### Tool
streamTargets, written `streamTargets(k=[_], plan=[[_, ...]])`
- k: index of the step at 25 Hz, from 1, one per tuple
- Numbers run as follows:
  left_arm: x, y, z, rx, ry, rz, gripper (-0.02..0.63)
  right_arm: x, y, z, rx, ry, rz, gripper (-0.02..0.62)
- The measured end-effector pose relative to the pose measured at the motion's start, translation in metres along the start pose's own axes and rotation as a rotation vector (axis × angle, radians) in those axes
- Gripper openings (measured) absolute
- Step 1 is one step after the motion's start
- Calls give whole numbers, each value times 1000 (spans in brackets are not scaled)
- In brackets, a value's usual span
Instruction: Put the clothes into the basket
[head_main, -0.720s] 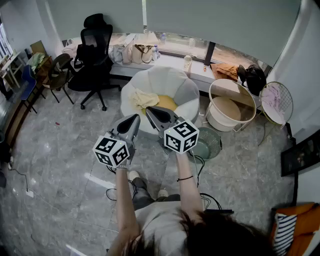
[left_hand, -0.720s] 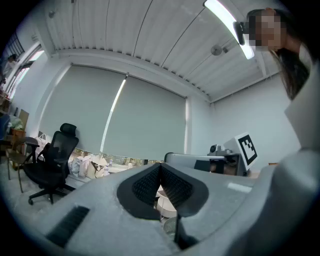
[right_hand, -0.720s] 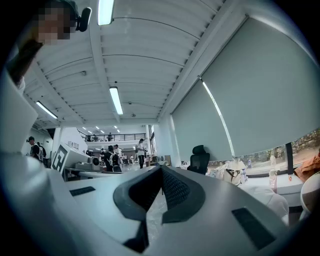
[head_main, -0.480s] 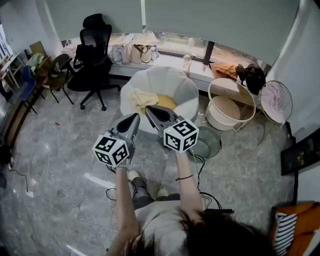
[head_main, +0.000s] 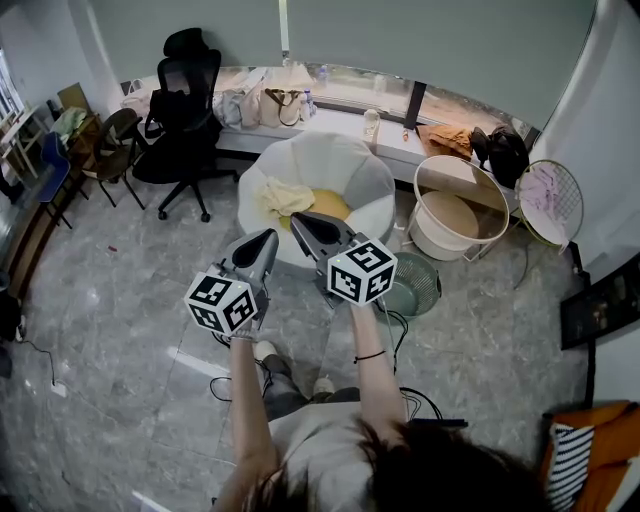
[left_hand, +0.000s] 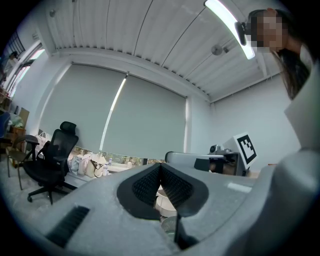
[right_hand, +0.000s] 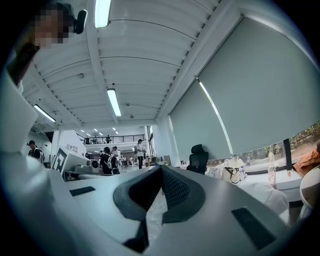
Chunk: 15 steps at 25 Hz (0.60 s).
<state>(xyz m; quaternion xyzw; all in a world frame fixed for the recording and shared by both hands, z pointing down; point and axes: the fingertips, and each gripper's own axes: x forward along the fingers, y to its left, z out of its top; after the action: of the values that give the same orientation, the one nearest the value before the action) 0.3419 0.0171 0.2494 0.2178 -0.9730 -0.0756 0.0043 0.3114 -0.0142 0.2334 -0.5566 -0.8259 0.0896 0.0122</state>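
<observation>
Pale yellow clothes (head_main: 284, 195) and a deeper yellow piece (head_main: 332, 206) lie in the seat of a round white chair (head_main: 372, 180) ahead of me. A round white basket (head_main: 432, 190) stands on the floor to the chair's right. I hold both grippers level in front of my chest, short of the chair. The left gripper (head_main: 271, 236) is shut with nothing in it; its tips meet in the left gripper view (left_hand: 160, 164). The right gripper (head_main: 295, 217) is shut and empty too, tips together in the right gripper view (right_hand: 161, 167).
A small wire-mesh basket (head_main: 412, 285) sits on the floor just right of my right hand. A round wire frame (head_main: 550, 205) leans at far right. Black office chairs (head_main: 185, 120) stand at left. Bags line the window ledge (head_main: 275, 105). Cables trail by my feet (head_main: 415, 400).
</observation>
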Motion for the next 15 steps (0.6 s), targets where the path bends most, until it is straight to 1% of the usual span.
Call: streamTargets(k=[5, 8, 15], plan=[[-5, 0, -8, -19, 8, 20, 11, -3, 0, -7, 18, 11, 3, 9], [-4, 1, -10, -25, 17, 30, 11, -4, -7, -8, 27, 17, -4, 9], [-6, 19, -13, -49, 28, 58, 11, 7, -16, -15, 68, 15, -4, 9]])
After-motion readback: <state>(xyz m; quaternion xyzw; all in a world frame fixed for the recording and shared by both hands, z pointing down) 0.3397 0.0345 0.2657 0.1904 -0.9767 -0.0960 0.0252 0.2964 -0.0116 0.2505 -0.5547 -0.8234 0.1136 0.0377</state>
